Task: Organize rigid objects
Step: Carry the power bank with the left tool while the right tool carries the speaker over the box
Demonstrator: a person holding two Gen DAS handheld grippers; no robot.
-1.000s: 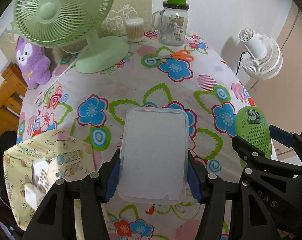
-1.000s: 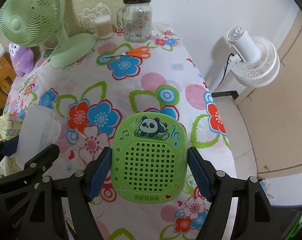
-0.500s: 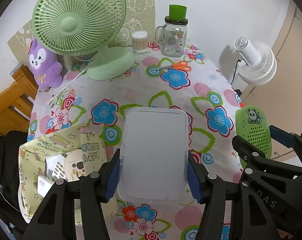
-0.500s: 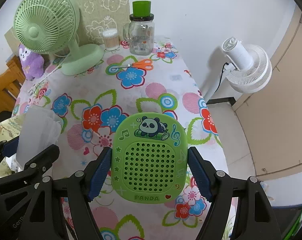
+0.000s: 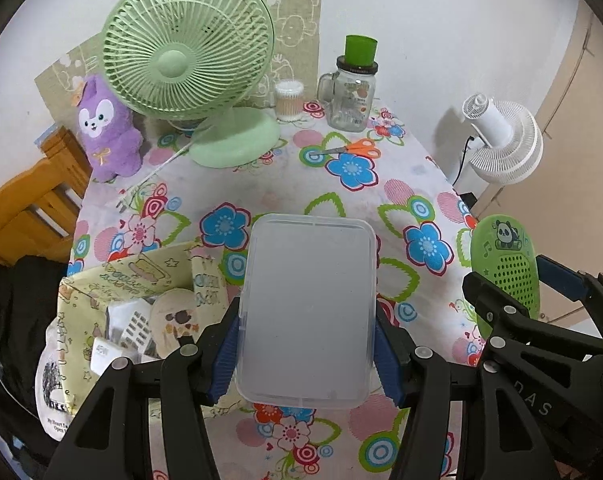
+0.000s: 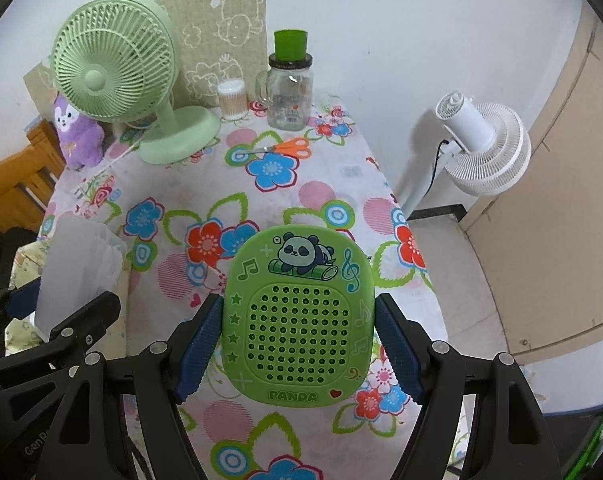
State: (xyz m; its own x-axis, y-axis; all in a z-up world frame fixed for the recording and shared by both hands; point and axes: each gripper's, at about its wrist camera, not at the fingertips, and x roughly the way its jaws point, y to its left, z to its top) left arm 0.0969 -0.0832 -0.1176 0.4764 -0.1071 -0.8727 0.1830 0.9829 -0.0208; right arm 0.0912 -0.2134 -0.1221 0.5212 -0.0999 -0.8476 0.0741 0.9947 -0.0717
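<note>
My left gripper (image 5: 306, 354) is shut on a clear plastic box (image 5: 307, 308) and holds it above the flowered table (image 5: 261, 184). The box also shows at the left of the right wrist view (image 6: 77, 268). My right gripper (image 6: 299, 346) is shut on a green panda speaker (image 6: 299, 316), held above the table's near right edge. The speaker shows at the right of the left wrist view (image 5: 505, 264). A yellow patterned storage bin (image 5: 133, 312) with small items sits at the table's near left, below and left of the clear box.
At the back stand a green desk fan (image 5: 189, 60), a purple plush (image 5: 105, 128), a cotton swab jar (image 5: 288, 100) and a glass mug jar with a green cup on top (image 5: 351, 96). Orange scissors (image 5: 353, 148) lie near them. A white floor fan (image 6: 481, 148) stands right of the table.
Both grippers have risen and pulled back with their objects; more of the table, the fan and the bin's inside now show.
</note>
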